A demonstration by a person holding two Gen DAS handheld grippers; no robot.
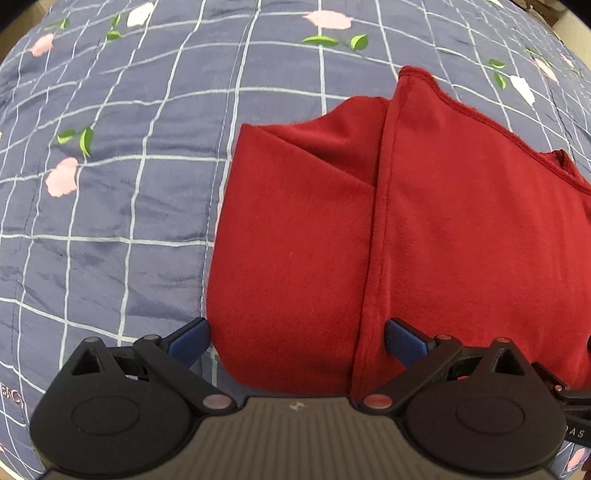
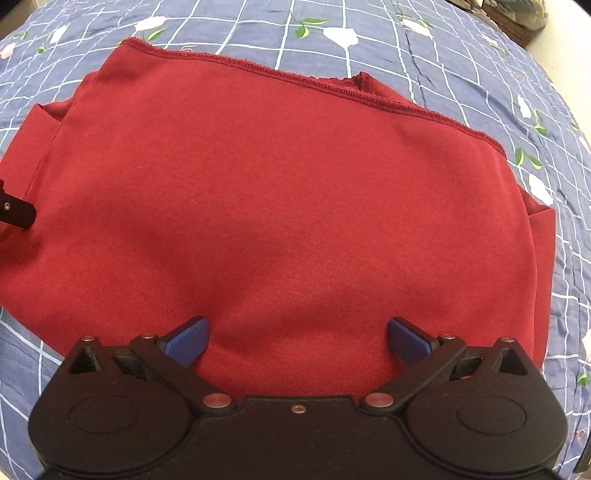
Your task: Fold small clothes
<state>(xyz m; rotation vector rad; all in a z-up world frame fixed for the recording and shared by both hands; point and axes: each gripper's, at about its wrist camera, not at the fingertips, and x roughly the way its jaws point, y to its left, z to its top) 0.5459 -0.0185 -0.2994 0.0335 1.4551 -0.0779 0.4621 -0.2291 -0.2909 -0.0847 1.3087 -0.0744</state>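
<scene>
A dark red garment [image 1: 406,229] lies folded on the quilt, one layer lapped over another along a seam running front to back. In the right wrist view the same red garment [image 2: 280,206] fills the middle, its stitched hem along the far edge. My left gripper [image 1: 297,341] is open over the garment's near left corner, with the blue fingertips [image 1: 190,345] wide apart and holding nothing. My right gripper [image 2: 297,341] is open too, over the near edge of the cloth. A black part of the left gripper [image 2: 16,212] shows at the left edge.
A blue quilt [image 1: 110,221] with white grid lines and pink flowers covers the whole surface around the garment. Beyond its far right edge sits some dark clutter [image 2: 517,18].
</scene>
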